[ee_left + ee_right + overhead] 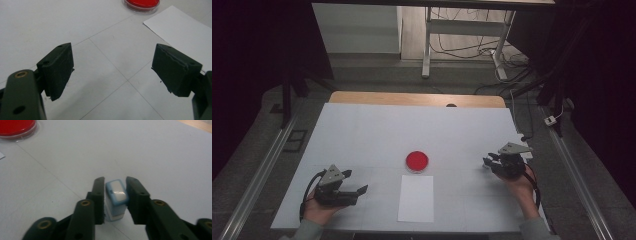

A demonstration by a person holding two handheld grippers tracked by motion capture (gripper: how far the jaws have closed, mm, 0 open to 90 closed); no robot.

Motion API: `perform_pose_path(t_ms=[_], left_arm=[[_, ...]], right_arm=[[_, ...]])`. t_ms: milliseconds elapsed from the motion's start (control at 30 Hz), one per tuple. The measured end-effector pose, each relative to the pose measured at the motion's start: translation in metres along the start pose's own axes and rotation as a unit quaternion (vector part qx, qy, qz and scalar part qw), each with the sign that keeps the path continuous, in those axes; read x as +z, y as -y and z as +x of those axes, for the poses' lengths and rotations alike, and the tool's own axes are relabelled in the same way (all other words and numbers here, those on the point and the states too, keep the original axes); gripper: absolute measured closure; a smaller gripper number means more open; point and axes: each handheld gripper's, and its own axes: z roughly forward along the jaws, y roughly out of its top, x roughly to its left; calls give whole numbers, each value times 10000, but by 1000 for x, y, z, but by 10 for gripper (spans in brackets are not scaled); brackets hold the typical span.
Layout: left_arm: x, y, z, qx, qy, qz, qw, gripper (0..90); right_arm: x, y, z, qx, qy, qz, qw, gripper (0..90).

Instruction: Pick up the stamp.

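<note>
The white table [362,130] spreads out in front of me, with a sheet of white paper [416,198] lying flat near my edge and a round red ink pad [417,161] in a clear dish just beyond it, close to the sheet's far end. My left gripper [360,190] rests low at the left, its jaws spread wide with nothing between them, pointing across toward the paper. My right gripper [114,197] sits well off to the right of the pad, and its jaws are closed against the two sides of a small stamp [115,195] with a pale blue body and a white base, standing upright on the table. I judge the stamp to be light, hard plastic: stiff enough to take a firm squeeze, but smooth-sided, so it could slip or twist if I pinch it near the top. I would hold it low on the flat flanks, as now, keeping it upright. The paper looks thin and liable to slide.
</note>
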Motion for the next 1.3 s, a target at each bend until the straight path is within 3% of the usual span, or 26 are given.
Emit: perform_pose_path(t_ms=[200,533,900,1300], left_arm=[[0,0,0,-12,2,-9,10000,182],[-1,1,1,-22,-2,-14,10000,182],[-1,1,1,-29,3,-19,10000,183],[-1,1,1,-33,-16,-28,10000,183]], right_arm=[[-1,-1,2,-177,-2,20,9998,742],[-6,-3,4,-144,-5,-189,9997,751],[-19,-5,-1,332,27,-578,9978,752],[-23,-13,4,469,-96,-769,9959,752]])
